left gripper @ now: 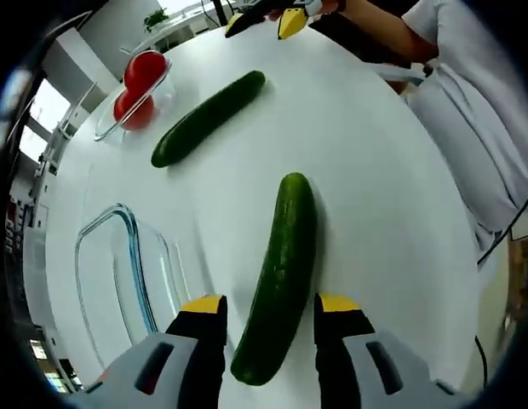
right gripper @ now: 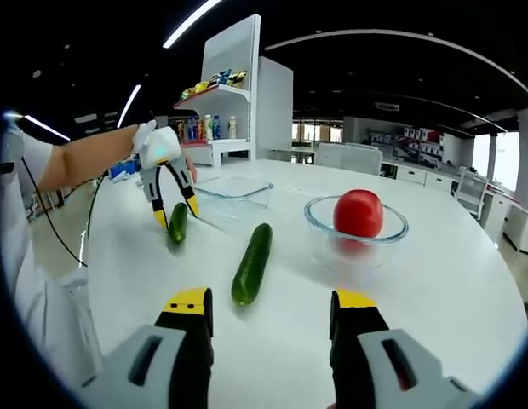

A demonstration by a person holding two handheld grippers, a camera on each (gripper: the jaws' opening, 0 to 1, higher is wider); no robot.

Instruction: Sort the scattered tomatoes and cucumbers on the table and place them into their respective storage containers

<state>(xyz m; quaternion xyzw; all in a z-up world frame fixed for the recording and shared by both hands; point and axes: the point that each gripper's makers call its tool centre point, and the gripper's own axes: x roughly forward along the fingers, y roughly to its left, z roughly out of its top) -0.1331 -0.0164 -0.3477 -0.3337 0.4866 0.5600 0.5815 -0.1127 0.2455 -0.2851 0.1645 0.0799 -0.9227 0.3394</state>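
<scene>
Currently: left gripper (left gripper: 270, 311) open, jaws straddling near cucumber (left gripper: 281, 273), unclamped—close squarely mid-body before lifting toward rectangular glass dish (left gripper: 111, 281) at left; right gripper (right gripper: 268, 308) open, empty, second cucumber (right gripper: 252, 262) just ahead.

Shelf items (right gripper: 215, 81) too small to identify; person (left gripper: 468, 111) cut off by edge.

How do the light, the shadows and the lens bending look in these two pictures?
Left gripper view: even overhead light, a soft shadow beside the near cucumber, and the table edge bends strongly; the bowl of tomatoes sits near the curved rim. Right gripper view: bright ceiling strips above, the table shines palely, the tomato is sharp, and the shelf leans from the fisheye.
</scene>
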